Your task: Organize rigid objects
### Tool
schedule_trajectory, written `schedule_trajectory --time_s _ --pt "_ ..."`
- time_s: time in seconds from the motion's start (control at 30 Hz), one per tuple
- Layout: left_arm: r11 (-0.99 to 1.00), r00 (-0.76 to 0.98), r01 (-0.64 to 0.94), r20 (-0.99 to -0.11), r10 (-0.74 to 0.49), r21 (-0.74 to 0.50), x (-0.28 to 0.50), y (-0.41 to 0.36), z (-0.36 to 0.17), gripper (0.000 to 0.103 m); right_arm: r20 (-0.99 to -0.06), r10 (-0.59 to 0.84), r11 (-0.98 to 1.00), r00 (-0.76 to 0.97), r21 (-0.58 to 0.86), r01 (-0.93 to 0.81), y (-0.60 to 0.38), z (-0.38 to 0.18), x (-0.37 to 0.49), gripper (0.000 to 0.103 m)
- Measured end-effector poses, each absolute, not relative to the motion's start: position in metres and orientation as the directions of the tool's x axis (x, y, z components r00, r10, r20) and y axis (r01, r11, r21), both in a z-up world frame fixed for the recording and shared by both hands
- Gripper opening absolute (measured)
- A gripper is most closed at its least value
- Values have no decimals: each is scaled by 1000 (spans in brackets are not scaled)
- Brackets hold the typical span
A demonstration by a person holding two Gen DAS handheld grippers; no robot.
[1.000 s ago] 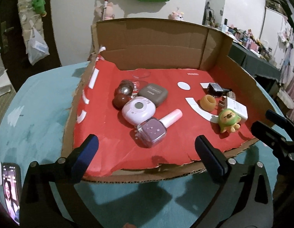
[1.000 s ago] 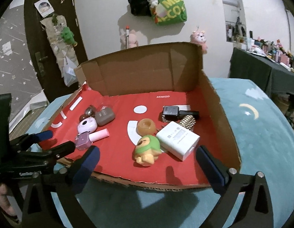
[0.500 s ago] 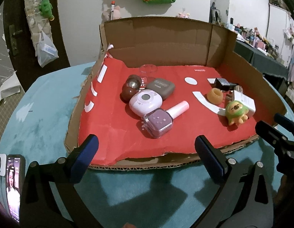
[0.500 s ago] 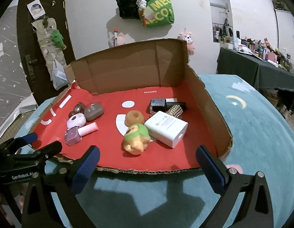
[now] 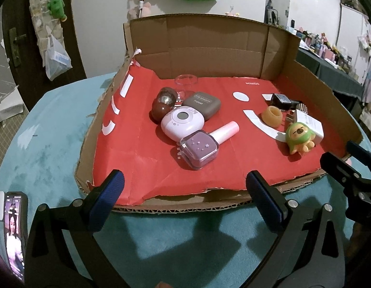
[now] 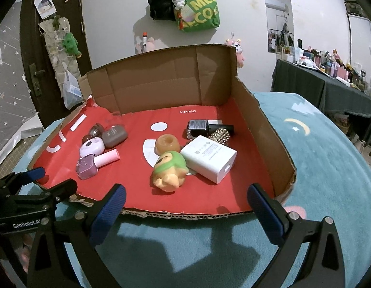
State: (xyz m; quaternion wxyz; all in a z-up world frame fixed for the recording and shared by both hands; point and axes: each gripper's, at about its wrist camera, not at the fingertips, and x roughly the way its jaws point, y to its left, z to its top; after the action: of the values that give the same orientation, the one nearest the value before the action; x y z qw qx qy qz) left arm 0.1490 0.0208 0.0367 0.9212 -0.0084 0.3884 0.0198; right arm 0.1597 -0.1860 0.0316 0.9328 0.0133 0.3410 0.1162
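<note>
- Left gripper (image 5: 184,184) hangs low over the teal cloth (image 5: 53,129), fingers spread wide and holding nothing, tips at the near edge of the cardboard tray (image 5: 204,45).
- Right gripper (image 6: 185,198) is the same story: spread wide, empty, parked at the tray's front lip; its black frame shows at 3 o'clock in the left view.
- A phone (image 5: 15,230) lies at 8 o'clock on the cloth, screen lit.
- First on the red liner, a purple nail polish bottle (image 5: 201,147) lying flat, its pink cap pointing to 1 o'clock.
- Touching it behind, a pink round case (image 5: 183,122), then a grey eye shadow compact (image 5: 202,103) and two brown balls (image 5: 162,104) at 10 o'clock.
- Over at 3 o'clock, a green-hooded toy figure (image 6: 170,168) on its side leans against a white charger (image 6: 209,158).
- Just beyond them, an orange ring (image 6: 167,144).
- Farthest back, a dark nail polish bottle (image 6: 198,127) and a studded piece (image 6: 219,134) beside it.
</note>
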Motion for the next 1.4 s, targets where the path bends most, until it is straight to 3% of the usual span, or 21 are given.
schedule_trajectory --time_s 1.4 --pt "998 715 -54 -697 59 30 145 19 47 103 -644 229 972 730 108 -210 -190 34 158 103"
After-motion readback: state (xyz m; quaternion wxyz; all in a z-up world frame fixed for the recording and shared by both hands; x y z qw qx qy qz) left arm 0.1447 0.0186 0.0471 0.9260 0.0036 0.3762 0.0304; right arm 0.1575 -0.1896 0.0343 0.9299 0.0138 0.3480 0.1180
